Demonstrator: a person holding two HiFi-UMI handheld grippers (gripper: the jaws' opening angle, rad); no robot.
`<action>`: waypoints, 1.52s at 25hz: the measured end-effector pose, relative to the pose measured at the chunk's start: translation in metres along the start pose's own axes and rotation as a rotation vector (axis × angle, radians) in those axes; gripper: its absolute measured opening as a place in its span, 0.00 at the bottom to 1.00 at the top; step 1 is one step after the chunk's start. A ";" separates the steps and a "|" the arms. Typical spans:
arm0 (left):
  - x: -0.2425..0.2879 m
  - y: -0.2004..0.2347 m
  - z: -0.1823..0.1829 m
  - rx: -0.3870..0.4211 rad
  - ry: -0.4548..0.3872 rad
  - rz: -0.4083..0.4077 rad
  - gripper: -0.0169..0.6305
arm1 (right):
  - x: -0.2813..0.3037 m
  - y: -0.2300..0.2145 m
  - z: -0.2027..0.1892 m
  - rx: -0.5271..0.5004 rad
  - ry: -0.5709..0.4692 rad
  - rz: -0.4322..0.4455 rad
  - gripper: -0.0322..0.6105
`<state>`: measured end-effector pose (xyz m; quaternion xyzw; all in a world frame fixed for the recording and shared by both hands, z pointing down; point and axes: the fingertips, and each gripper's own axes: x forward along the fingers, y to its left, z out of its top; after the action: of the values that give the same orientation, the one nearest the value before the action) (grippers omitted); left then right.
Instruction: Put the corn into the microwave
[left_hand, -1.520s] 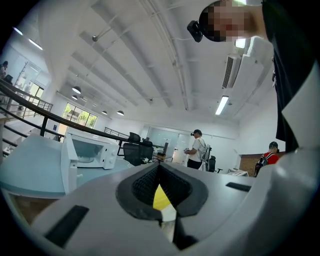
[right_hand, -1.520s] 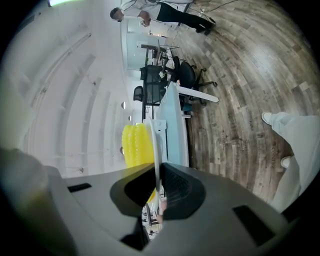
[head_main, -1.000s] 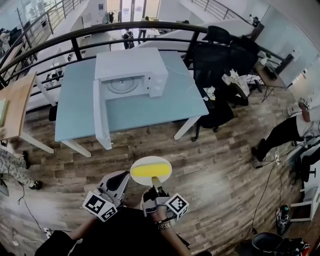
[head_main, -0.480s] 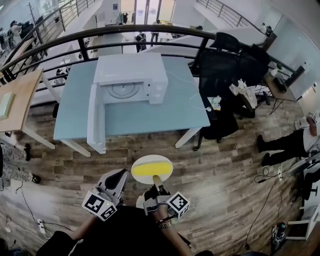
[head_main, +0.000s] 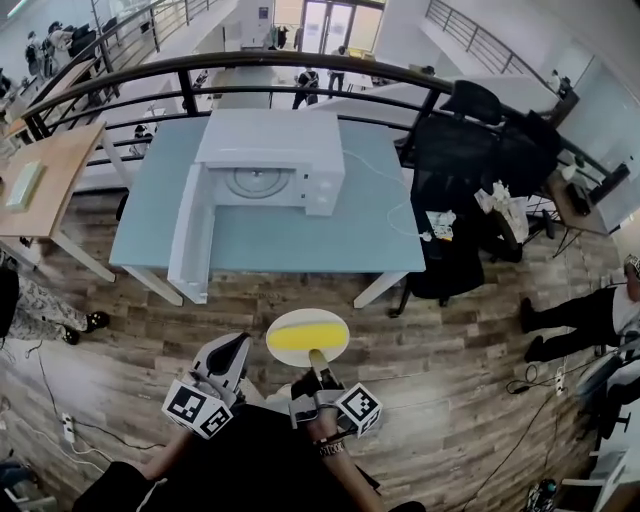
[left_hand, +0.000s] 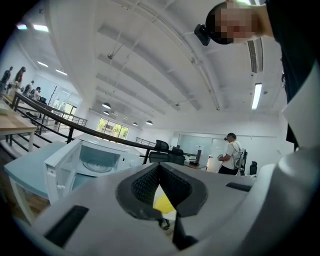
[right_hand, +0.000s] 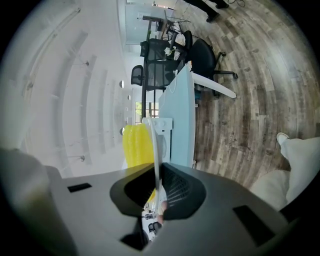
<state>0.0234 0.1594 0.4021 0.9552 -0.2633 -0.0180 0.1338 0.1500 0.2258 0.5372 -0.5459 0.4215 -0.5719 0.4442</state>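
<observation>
A white plate (head_main: 307, 325) with yellow corn (head_main: 303, 343) on it hangs over the wooden floor, short of the table. My right gripper (head_main: 315, 358) is shut on the plate's near rim; in the right gripper view the rim (right_hand: 152, 145) runs edge-on between the jaws, with the corn (right_hand: 136, 145) beside it. The left gripper (head_main: 238, 347) floats just left of the plate, shut and holding nothing. Ahead, the white microwave (head_main: 270, 160) stands on the pale blue table (head_main: 300, 240), its door (head_main: 190, 240) swung wide open toward me. The left gripper view also has the microwave (left_hand: 95, 160).
Black office chairs (head_main: 470, 130) crowd the table's right end. A dark railing (head_main: 300, 70) runs behind it. A wooden desk (head_main: 50, 190) stands at the left. A person (head_main: 590, 320) stands at the far right. A white cable (head_main: 390, 195) trails from the microwave.
The table and microwave have drawn nearer and slid lower in the head view. Both grippers and the plate have kept the same pose relative to me.
</observation>
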 end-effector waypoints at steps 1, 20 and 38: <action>0.000 0.001 0.000 0.002 0.001 0.013 0.03 | 0.002 -0.001 0.002 -0.001 0.008 0.012 0.10; 0.022 0.030 -0.006 -0.012 -0.005 0.098 0.03 | 0.022 -0.009 0.012 -0.009 0.054 -0.040 0.10; 0.102 0.086 0.001 -0.046 0.012 0.149 0.03 | 0.106 0.001 0.038 -0.006 0.116 -0.098 0.10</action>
<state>0.0682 0.0361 0.4279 0.9297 -0.3326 -0.0083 0.1580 0.1869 0.1236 0.5650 -0.5334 0.4209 -0.6223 0.3887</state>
